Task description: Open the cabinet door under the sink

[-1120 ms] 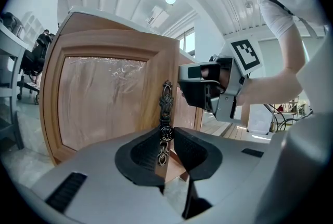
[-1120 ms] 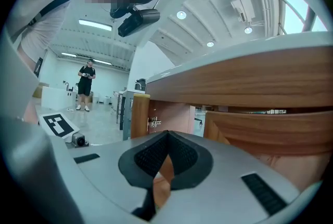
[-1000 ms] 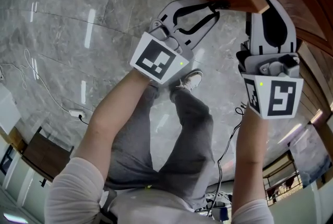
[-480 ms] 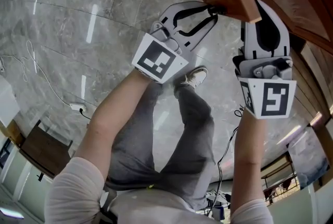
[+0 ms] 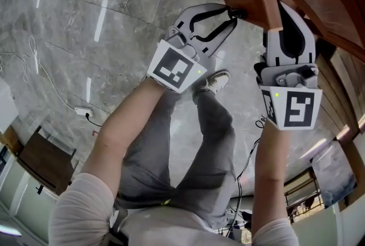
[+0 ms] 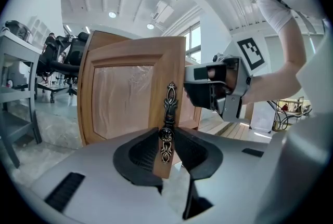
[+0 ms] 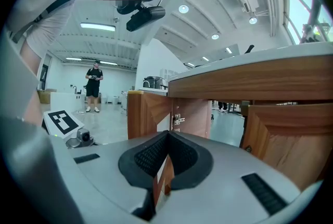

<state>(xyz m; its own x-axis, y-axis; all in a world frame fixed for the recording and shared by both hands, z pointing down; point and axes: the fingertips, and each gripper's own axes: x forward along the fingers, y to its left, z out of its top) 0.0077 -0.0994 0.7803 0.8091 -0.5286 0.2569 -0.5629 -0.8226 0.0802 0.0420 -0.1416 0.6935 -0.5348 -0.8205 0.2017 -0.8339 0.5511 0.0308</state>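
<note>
The cabinet door [image 6: 122, 98] stands swung out from the cabinet front, below the thick wooden edge of the surface [image 7: 260, 80]. It is warm reddish-brown wood with a raised frame around a recessed flat panel, and the panel carries a wrinkled, glossy clear film. On the door's free edge sits a narrow handle [image 6: 169, 108] of dark, antique-looking metal, a long ornate backplate with scrolled ends and a round knob [image 6: 166, 134] at its middle.

The left tongs [image 6: 166, 140] are clamped on that free edge. Their black ribbed pads press the wood from both sides, and the knob sits right between them.

The right tongs [image 7: 162, 166] are also closed on the door, pinching a thin wooden edge. One face of that edge is pale and the other is red-brown. In the left gripper view, this gripper sits just beside the door's right edge.

Each gripper has a smooth grey-white plastic shell with curved black jaws. Each also carries a cube with black-and-white square markers, one on the left [image 5: 174, 67] and one on the right [image 5: 295, 107].

Past the right tongs, small metal hinges [image 7: 178, 119] show on the cabinet frame. A second framed door [image 7: 291, 140] stands at the right.

Below lies a polished floor [image 5: 85, 22] of grey veined stone tiles. A thin white cable [image 5: 40, 73] trails across it.
</note>
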